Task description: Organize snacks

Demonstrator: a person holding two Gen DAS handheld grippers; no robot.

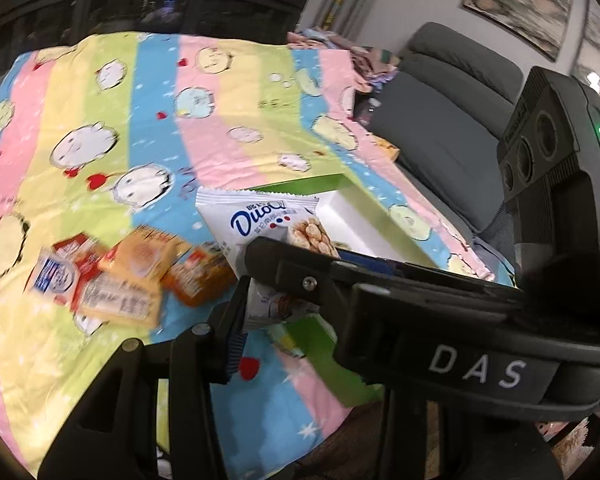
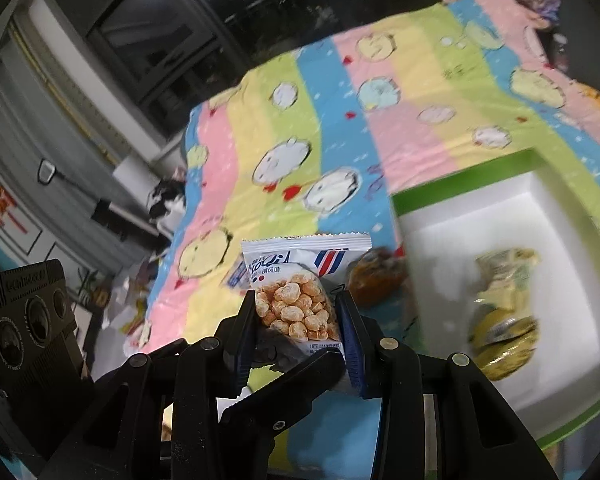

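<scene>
1. Left wrist view: the left gripper (image 1: 268, 280) is clamped on a white "Duo" snack packet (image 1: 272, 224) at frame centre. Blurred red and orange snack packets (image 1: 112, 276) lie lower left on the striped cartoon-print bedsheet (image 1: 140, 112). A green-rimmed white box (image 1: 364, 216) sits centre right.
2. Right wrist view: the right gripper (image 2: 300, 320) is clamped on a white puffed-ball snack packet (image 2: 300, 280), lower centre. A yellow packet (image 2: 504, 312) lies inside the box (image 2: 460, 184), right.

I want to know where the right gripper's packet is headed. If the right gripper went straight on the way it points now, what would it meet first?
Probably the striped cartoon sheet. The right gripper, shut on a white snack packet, aims just left of the green-rimmed box, with a dark brownish snack close to its right. Depth is unclear.
</scene>
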